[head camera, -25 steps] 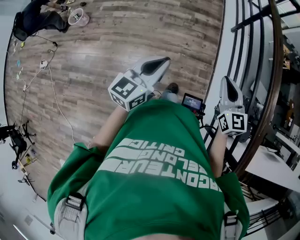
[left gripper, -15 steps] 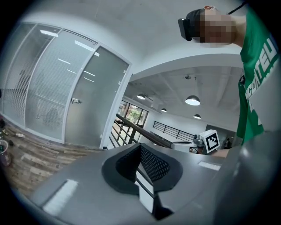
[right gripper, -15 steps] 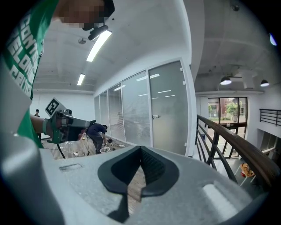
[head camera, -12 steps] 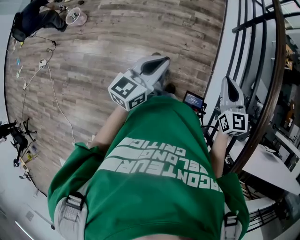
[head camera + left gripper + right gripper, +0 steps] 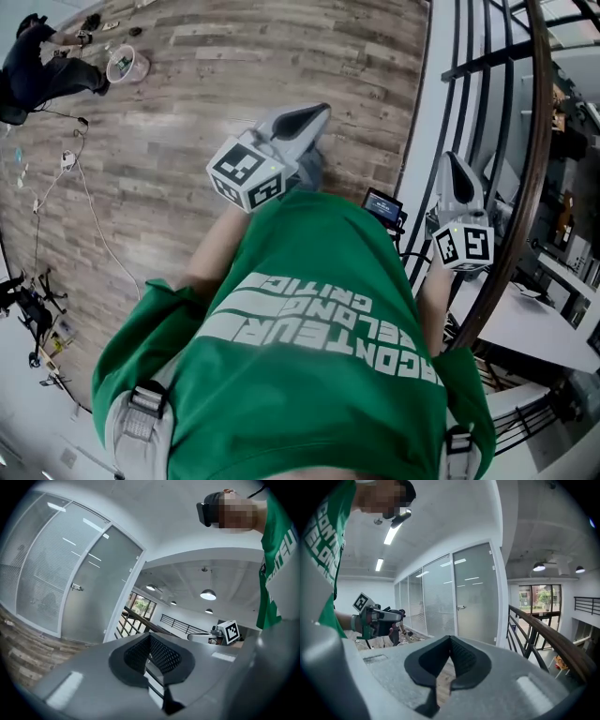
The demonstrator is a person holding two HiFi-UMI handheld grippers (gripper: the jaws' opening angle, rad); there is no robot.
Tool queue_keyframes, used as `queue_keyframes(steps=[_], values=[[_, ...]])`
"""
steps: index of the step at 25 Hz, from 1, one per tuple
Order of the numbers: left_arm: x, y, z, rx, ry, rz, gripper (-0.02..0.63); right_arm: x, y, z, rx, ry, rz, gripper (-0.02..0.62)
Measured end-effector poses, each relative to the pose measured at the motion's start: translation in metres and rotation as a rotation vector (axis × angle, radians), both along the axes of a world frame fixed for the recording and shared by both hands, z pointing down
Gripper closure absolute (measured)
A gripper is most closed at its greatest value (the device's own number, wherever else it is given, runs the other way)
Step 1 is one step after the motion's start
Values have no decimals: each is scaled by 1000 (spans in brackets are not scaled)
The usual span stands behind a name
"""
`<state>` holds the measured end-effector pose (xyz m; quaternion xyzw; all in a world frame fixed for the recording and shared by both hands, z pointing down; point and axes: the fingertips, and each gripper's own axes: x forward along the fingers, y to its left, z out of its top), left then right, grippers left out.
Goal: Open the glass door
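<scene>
Right gripper view: glass door (image 5: 476, 597) far beyond right tongs (image 5: 450, 639), left tongs (image 5: 149, 635), both apparently closed.

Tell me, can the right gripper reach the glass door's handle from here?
Probably not yet. The right gripper points toward the glass door, but its handle looks well beyond the shut, empty jaws. Nothing seems to block the way, so walking closer should do it.

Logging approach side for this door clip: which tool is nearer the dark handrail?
Right. The right tool is close beside the handrail; the left tool is out over the wood floor, well away from it.
</scene>
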<state>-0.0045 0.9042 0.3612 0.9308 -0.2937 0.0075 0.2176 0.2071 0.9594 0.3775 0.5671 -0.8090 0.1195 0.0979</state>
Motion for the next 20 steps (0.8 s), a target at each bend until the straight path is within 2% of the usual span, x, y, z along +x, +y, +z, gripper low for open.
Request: queue_keyframes(steps=[5, 12, 20], values=[[-1, -60, -4, 12, 16, 30, 591, -4, -50, -3, -13, 11, 33, 603], [-27, -126, 12, -24, 43, -5, 591, -46, -126, 1, -24, 59, -53, 603], [-43, -159, 26, -82, 35, -21, 591, -63, -154, 21, -88, 48, -74, 603]])
